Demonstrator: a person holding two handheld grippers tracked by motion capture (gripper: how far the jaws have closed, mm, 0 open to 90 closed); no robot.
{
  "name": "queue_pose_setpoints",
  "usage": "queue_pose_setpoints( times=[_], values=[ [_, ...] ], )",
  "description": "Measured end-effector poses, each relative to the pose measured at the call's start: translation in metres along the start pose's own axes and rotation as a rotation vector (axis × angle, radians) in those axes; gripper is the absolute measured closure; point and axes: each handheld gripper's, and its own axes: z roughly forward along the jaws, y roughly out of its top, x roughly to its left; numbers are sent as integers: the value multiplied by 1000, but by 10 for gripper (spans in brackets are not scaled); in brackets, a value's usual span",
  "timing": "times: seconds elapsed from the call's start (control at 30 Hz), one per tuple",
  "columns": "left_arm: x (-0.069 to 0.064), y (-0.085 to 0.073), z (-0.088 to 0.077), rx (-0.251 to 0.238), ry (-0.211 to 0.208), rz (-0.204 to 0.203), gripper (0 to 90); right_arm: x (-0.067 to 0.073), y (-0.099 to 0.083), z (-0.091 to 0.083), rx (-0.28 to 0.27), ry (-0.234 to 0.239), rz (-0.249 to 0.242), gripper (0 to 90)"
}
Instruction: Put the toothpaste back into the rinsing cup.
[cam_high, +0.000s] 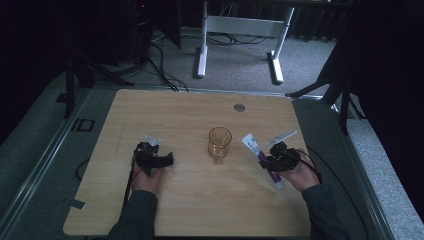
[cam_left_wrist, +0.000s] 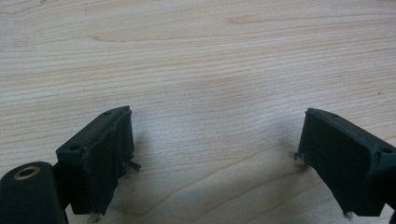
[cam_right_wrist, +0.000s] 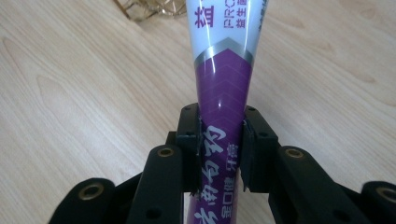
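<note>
Right gripper has its jaws clamped on the purple end of the toothpaste tube, which lies on the table with its long axis running away from the hand, white end aimed up toward the amber glass just to its left. Right hand's clearly nearer the glass. Left gripper sits wide open over bare wood, well apart, holding nothing.

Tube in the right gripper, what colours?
The toothpaste tube is purple below and white above, split by a silver chevron band; right gripper view shows it best.
</note>
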Motion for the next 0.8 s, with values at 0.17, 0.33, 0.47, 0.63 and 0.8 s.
queue_pose_setpoints(
  times=[0.17,0.33,0.47,0.63,0.8],
  values=[
    [0,0,0,0,1,0,105,0,1,-2,-37,-10,7,726],
    [0,0,0,0,0,0,105,1,1,-4,-71,-21,4,726],
    [0,0,0,0,0,0,105,1,2,-5,-91,-28,7,726],
    [0,0,0,0,0,0,105,0,3,-5,-105,-31,22,726],
    [0,0,0,0,0,0,105,1,4,-6,-119,-35,33,726]
  ],
)
